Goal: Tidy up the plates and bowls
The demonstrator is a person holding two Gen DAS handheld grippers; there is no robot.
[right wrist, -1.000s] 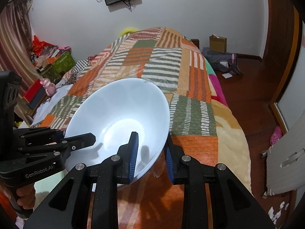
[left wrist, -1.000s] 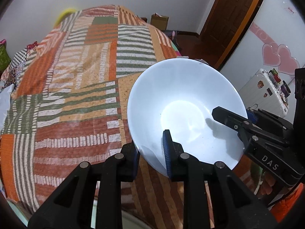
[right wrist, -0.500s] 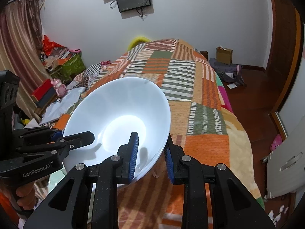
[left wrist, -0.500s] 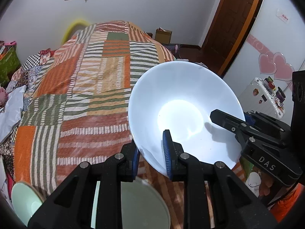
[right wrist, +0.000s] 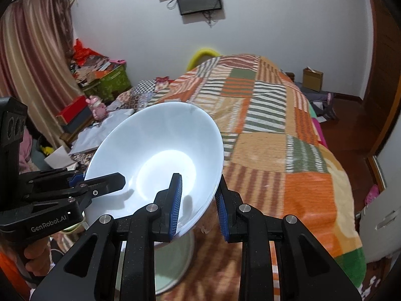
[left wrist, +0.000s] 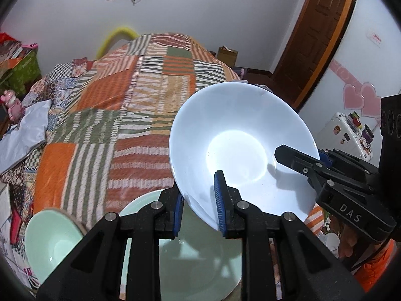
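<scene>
A large white bowl point(left wrist: 240, 140) hangs tilted above the bed, held from both sides. My left gripper point(left wrist: 199, 210) is shut on its near-left rim, one pad inside the bowl and one outside. My right gripper point(right wrist: 198, 202) is shut on the opposite rim point(right wrist: 213, 175), and it shows in the left wrist view as a black clamp point(left wrist: 325, 175) at the bowl's right edge. Below the bowl lies a pale green plate point(left wrist: 195, 263). A small pale green bowl point(left wrist: 50, 243) sits to its left. The white bowl point(right wrist: 160, 155) hides most of the plate point(right wrist: 173, 271) in the right wrist view.
A patchwork bedspread point(left wrist: 130, 115) in orange, green and cream stripes covers the bed. White cloth point(left wrist: 22, 135) and clutter lie at its left side. A wooden door point(left wrist: 318, 32) and a white appliance point(left wrist: 348, 133) stand to the right. A hand point(right wrist: 32, 253) grips the left tool.
Both grippers have pulled back and risen with the white bowl between them. The green plate and then the small green bowl have come into sight beneath. More of the far wall shows.
</scene>
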